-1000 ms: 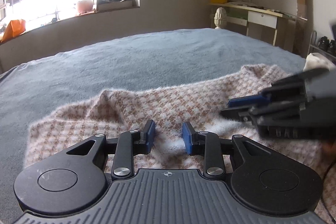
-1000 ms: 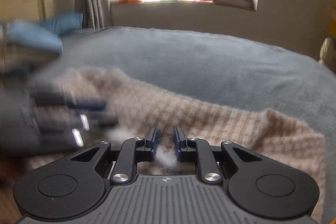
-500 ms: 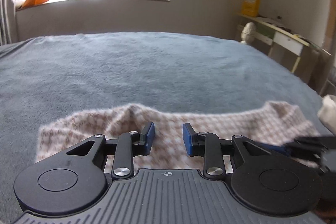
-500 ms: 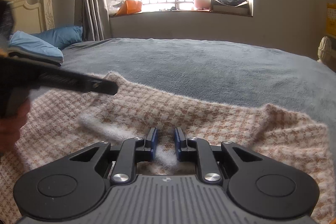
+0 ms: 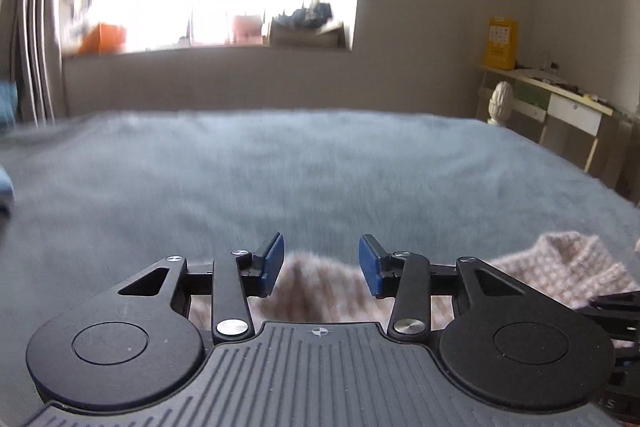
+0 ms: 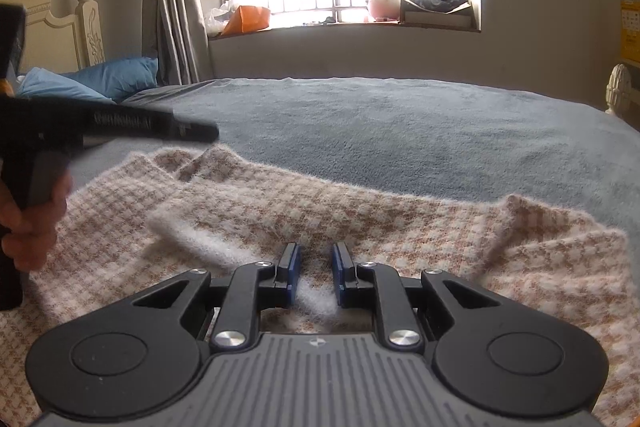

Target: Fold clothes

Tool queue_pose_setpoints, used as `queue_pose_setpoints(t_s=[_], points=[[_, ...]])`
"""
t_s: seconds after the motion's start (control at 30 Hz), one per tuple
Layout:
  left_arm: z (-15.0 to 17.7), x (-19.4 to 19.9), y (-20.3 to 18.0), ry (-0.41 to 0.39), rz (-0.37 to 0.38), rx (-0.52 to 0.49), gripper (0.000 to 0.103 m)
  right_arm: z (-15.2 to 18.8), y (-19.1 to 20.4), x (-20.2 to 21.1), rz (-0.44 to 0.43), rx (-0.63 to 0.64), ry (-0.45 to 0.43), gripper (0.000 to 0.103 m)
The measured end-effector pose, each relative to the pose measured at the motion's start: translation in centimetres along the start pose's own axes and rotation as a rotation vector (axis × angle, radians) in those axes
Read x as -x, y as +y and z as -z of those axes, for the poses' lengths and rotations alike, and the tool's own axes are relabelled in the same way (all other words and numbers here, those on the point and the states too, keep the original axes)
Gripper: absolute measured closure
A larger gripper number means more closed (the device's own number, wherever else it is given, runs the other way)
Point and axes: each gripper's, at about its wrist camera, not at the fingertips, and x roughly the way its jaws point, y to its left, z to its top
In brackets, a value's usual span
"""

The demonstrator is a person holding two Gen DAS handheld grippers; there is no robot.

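Observation:
A pink and brown checked fuzzy sweater (image 6: 360, 223) lies spread on the grey-blue bed cover (image 6: 400, 131). My right gripper (image 6: 316, 277) hovers low over it, its jaws partly open around a white fuzzy edge strip (image 6: 316, 297) without clamping it. My left gripper (image 5: 320, 263) is open and empty, raised over the sweater's far edge (image 5: 560, 263). The left gripper also shows in the right wrist view (image 6: 120, 125) at the far left, held by a hand (image 6: 28, 223) above the sweater.
Blue pillows (image 6: 100, 79) and a cream headboard (image 6: 52, 23) stand at the left. A window sill with boxes (image 6: 436, 13) runs along the far wall. A desk (image 5: 560, 107) stands at the right beyond the bed.
My left gripper has lifted and swung left, away from the middle of the sweater, staying open. My right gripper has stayed over the white strip with the same jaw gap.

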Motion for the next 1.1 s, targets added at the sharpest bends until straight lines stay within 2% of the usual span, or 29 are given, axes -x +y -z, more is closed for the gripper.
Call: queue_pose_setpoints(t_s=[0.07,0.17,0.3,0.47,0.53,0.6,0.73,0.83,0.9,1.0,1.1], points=[[0.0,-1.7,0.8,0.055,-0.016,0.042,0.061,0.0,0.0,0.0,-0.001,-0.002,-0.001,0.085],[0.9,-4.9,3.1,0.191,-0.032,0.169,0.06,0.0,0.0,0.0,-0.001,-0.003,0.0,0.085],[1.1,-5.4,4.9,0.216,-0.012,0.28,0.061,0.0,0.0,0.0,0.0,-0.005,0.0,0.085],[0.4,-3.3,5.3,0.135,-0.029,0.328,0.064,0.0,0.0,0.0,-0.003,-0.01,-0.003,0.085],[0.1,-2.2,4.8,0.099,-0.05,0.284,0.065,0.0,-0.1,0.0,-0.005,-0.012,-0.004,0.085],[-0.3,-1.1,3.6,0.07,-0.04,0.213,0.065,0.0,-0.1,0.0,-0.006,-0.012,-0.004,0.085],[-0.3,0.4,-1.7,0.034,0.069,-0.022,0.064,0.0,0.0,0.0,-0.003,-0.01,-0.004,0.085],[1.7,-0.6,-4.6,0.103,0.093,-0.161,0.063,0.0,0.1,0.1,0.001,-0.005,-0.002,0.085],[2.8,-1.1,-5.0,0.11,0.084,-0.175,0.063,0.0,0.2,0.0,0.005,0.0,0.002,0.085],[2.8,-1.0,-4.4,0.107,0.095,-0.14,0.063,-0.3,0.2,0.1,0.022,0.006,0.006,0.085],[3.0,-0.9,-4.5,0.102,0.082,-0.16,0.063,-1.1,-0.1,0.3,0.047,0.004,0.013,0.085]])
